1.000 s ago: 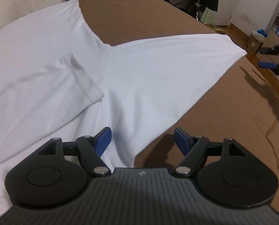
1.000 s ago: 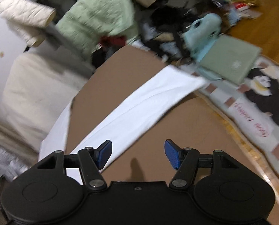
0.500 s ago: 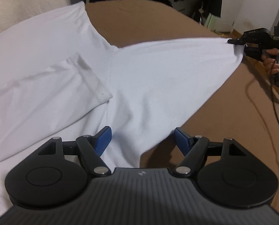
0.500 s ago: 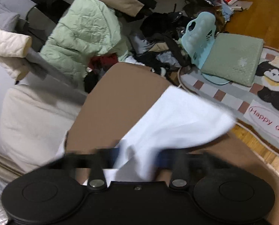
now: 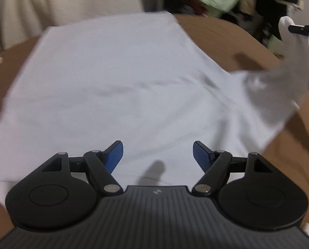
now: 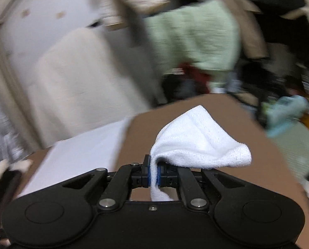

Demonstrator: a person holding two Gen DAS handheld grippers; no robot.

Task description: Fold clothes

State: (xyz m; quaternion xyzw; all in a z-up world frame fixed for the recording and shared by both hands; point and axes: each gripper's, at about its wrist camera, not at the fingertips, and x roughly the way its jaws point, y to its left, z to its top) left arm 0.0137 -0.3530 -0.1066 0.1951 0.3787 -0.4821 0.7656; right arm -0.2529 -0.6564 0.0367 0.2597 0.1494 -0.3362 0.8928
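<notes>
Brown and smooth, the surface [image 5: 220,33] is seen beneath a white garment [image 5: 112,83], with a cluttered room behind it: a pale green quilted jacket [image 6: 196,39], a cream padded panel [image 6: 71,78] and dark clothing, all blurred.

The white garment is spread flat over most of the surface in the left wrist view. Its cloth is matte and soft-looking, marked only by a few shallow creases across the middle. The far edge is straight and runs roughly parallel to the far edge of the surface. At the right, one part of the garment is lifted off the surface and drawn upward in a tapering, twisted strip, its long axis running from the flat body up toward the upper right.

The tip of that strip is gripped by the right claw [image 6: 153,175], whose blue pads are pressed together on the cloth; a fine ribbed knit is visible there, and the fabric is bunched into a rounded fold drooping to the right of the claw.

The left claw [image 5: 158,155] is held wide apart above the near part of the garment, nothing between its blue pads.
</notes>
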